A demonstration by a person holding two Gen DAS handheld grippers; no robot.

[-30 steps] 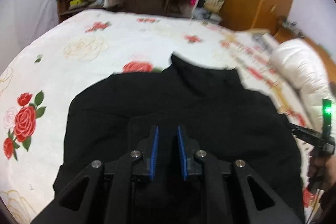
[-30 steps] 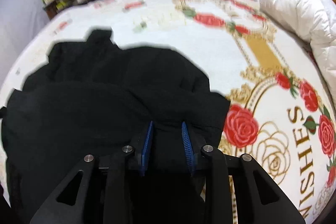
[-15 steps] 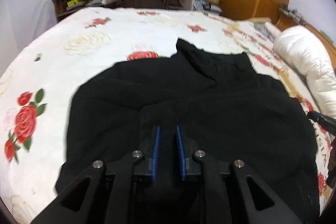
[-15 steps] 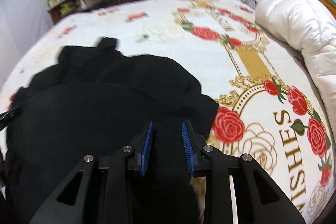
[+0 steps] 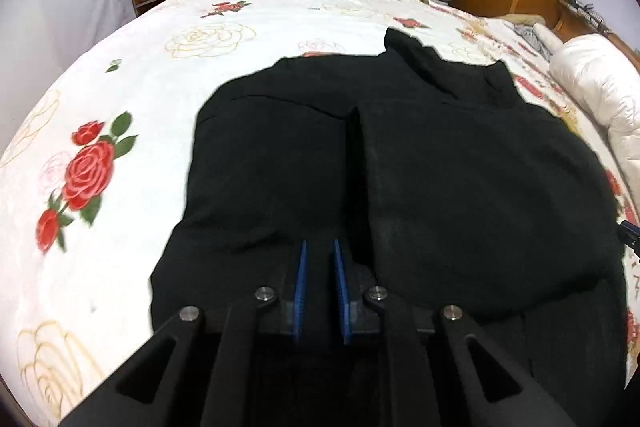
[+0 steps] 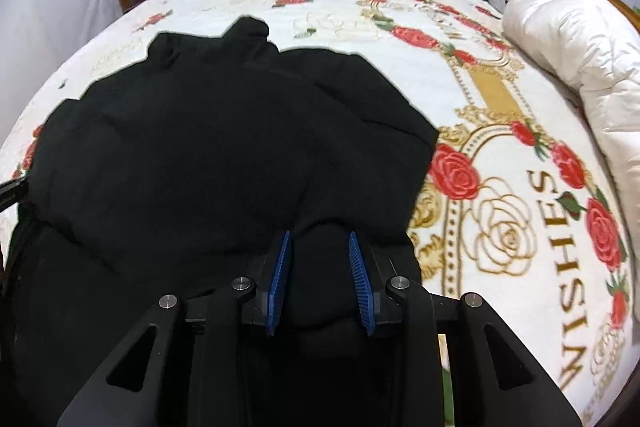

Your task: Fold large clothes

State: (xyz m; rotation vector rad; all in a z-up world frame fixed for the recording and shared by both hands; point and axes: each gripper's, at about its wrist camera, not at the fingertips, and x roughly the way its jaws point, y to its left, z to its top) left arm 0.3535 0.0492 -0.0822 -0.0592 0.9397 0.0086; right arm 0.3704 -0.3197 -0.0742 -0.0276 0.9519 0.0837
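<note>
Rose-print bedspread, black garment, both claws gripping

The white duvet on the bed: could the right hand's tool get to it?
Probably yes: the white duvet lies beyond bare bedspread; nothing blocks the right gripper, though black garment sits between its fingers.

Black garment, rose-printed white bedspread

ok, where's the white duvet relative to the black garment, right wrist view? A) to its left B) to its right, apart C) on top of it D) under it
B: the duvet lies bunched at the bed's right edge, with bare floral bedspread between it and the garment.
</note>
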